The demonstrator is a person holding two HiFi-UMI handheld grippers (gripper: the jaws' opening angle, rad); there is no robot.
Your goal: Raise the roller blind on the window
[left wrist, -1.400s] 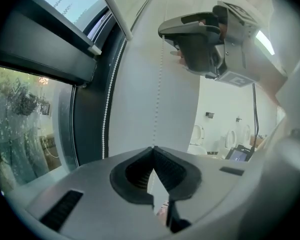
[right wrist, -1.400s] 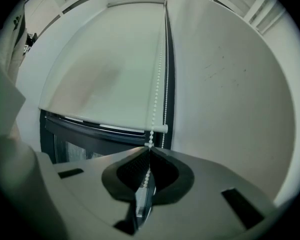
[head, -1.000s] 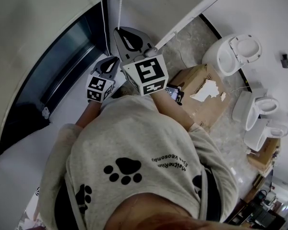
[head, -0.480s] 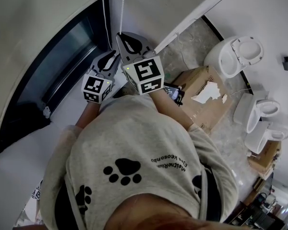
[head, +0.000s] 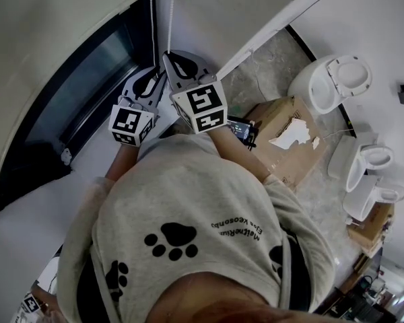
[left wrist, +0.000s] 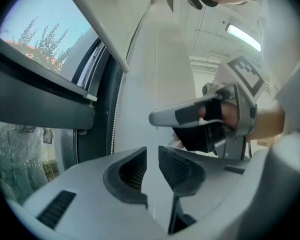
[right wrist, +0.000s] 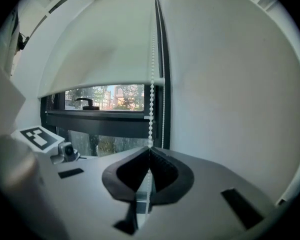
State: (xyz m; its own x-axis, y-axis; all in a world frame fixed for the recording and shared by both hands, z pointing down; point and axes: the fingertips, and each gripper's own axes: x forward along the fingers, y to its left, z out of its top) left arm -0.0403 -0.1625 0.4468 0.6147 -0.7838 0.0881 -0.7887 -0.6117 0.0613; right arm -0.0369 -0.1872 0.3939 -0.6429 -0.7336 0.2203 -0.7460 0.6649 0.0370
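— Gripping the bead chain (right wrist: pixel 151 89), is it, that right claw (right wrist: pixel 150 151)?
— Yes. Its jaws are pinched together on the chain, close to the wall at the right edge of the window (right wrist: pixel 107 98).
— And the left claw (left wrist: pixel 152 153)?
— Jaws apart with a narrow gap, pressing on nothing. It's close beside the right one.
— Where's the roller blind (right wrist: pixel 100 49)?
— Covering the upper part of the window. Its bottom edge hangs just above the handle (right wrist: pixel 85 100), with bare glass showing underneath.
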